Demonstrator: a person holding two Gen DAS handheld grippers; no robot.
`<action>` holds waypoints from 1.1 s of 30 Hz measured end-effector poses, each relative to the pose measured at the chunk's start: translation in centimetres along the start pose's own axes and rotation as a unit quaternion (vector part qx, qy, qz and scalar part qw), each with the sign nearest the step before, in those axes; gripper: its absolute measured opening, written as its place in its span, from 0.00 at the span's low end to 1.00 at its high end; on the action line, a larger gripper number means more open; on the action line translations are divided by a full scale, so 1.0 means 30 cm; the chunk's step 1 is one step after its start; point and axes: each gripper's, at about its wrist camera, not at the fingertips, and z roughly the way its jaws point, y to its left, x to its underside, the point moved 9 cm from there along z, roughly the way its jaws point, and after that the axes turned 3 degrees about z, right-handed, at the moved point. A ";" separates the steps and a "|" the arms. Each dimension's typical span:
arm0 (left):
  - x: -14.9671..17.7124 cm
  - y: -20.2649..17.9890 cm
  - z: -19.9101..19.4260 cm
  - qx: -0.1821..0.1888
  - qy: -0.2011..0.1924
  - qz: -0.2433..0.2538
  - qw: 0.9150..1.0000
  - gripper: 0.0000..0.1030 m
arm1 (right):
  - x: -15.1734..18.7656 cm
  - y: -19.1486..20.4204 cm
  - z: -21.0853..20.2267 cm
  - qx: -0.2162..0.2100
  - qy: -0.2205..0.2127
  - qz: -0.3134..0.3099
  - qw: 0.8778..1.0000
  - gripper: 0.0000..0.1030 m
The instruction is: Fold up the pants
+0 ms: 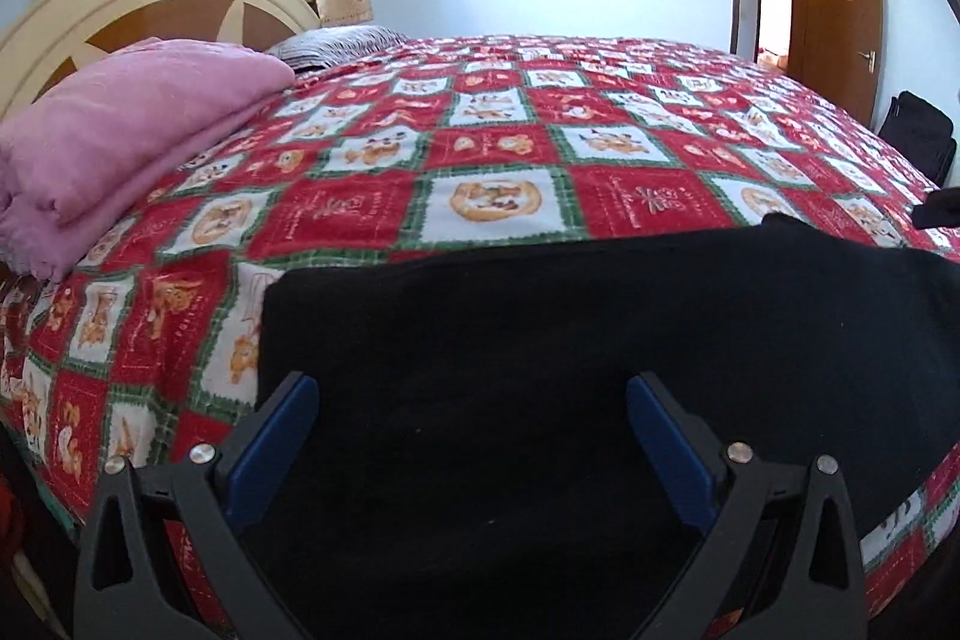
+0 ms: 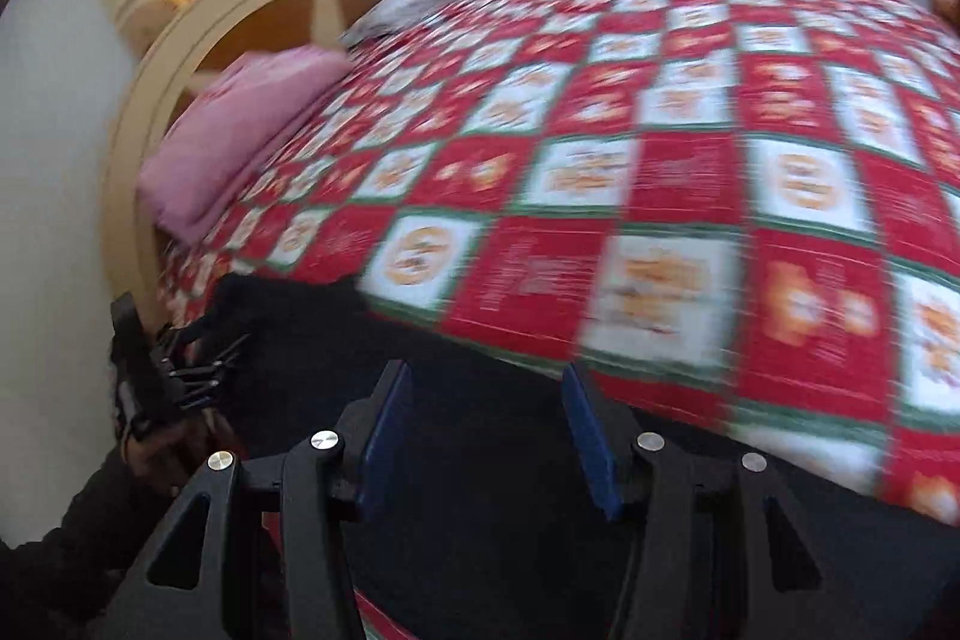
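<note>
black pants (image 1: 600, 340) lie flat on the bed (image 1: 480, 130) near its front edge, on the red checked cover. in the left view they read as a squared-off dark block with a straight left edge, so probably partly folded already. hard to count layers, the cloth is too dark.

risks: the pants sit close to the bed edge, so a careless drag toward the person could pull them off. a shallow pinch may catch only the top layer, and then the fold opens when lifted. the right view is badly smeared, so the right hand looks to be moving fast; coming down at that pace could bunch the cloth or skew the edge. a dark bit (image 1: 936, 211) pokes up at the far right, maybe a stray part of the pants, can't tell; if so it could end up crooked in the next fold.

pose: left hand-held gripper (image 1: 474, 388) pitched down over the pants, jaws wide, nothing between the pads, no contact that i can see. right hand-held gripper (image 2: 489, 376) also tilted down over the dark cloth at the near edge, jaws about half apart, empty. in the right view the other gripper shows at lower left with a dark sleeve (image 2: 60, 550) behind it.

folded pink blanket (image 1: 120, 130) sits by the headboard, well apart.
</note>
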 end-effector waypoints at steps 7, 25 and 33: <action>0.004 0.049 -0.010 -0.011 -0.027 -0.024 0.999 1.00 | -0.114 0.143 0.226 -0.035 0.031 0.038 0.998 0.50; 0.022 0.138 0.042 0.012 -0.036 -0.074 0.997 1.00 | -0.151 0.235 0.338 -0.076 0.035 0.096 0.992 0.03; 0.021 0.146 0.033 0.015 -0.036 -0.080 0.996 1.00 | -0.112 0.154 0.383 -0.072 0.047 0.108 0.991 0.04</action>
